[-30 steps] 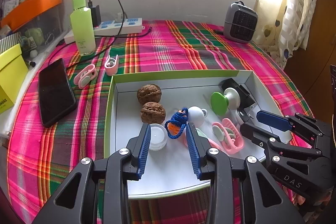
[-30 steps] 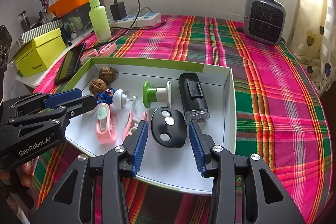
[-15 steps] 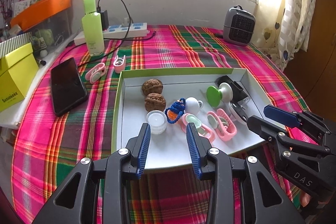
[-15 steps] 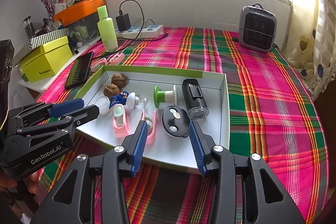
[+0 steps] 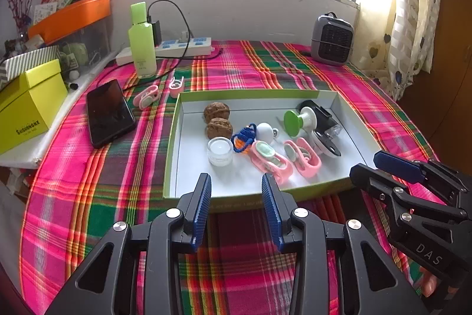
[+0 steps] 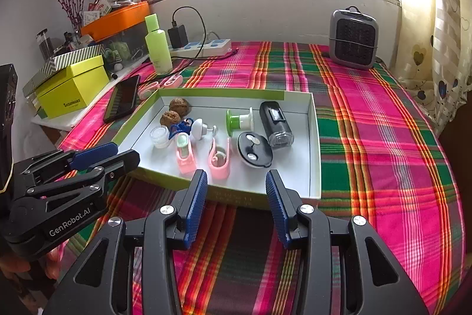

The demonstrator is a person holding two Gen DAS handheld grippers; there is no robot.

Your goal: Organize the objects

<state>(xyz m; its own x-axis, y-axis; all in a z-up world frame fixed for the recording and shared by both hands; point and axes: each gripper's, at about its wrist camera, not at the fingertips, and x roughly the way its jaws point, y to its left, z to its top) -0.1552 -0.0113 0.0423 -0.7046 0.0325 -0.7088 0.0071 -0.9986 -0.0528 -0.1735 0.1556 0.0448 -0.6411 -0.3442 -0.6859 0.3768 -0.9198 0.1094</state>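
A shallow white box with a green rim (image 5: 174, 138) (image 6: 314, 143) lies on the plaid cloth. Inside it are two walnuts (image 5: 216, 111) (image 6: 178, 105), a small clear jar (image 5: 219, 151), a blue-orange cord (image 5: 243, 138), two pink clips (image 5: 303, 157) (image 6: 185, 155), a green-white knob (image 5: 298, 120) (image 6: 239, 120), a black oval fob (image 6: 253, 149) and a black cylinder device (image 6: 275, 123). My left gripper (image 5: 236, 205) (image 6: 103, 155) hangs open and empty before the box's near edge. Beside it, my right gripper (image 6: 236, 202) (image 5: 383, 167) is open and empty too.
Left of the box lie a black phone (image 5: 109, 111), two more pink clips (image 5: 146, 96) and a green bottle (image 5: 141, 43). A power strip (image 5: 183, 46) with cable, a yellow box (image 5: 28, 105) and an orange-lidded bin sit behind. A small grey heater (image 6: 354, 40) stands far right.
Both grippers have pulled back from over the box toward its near edge and risen a little. The box contents look farther away. Nothing was grasped.
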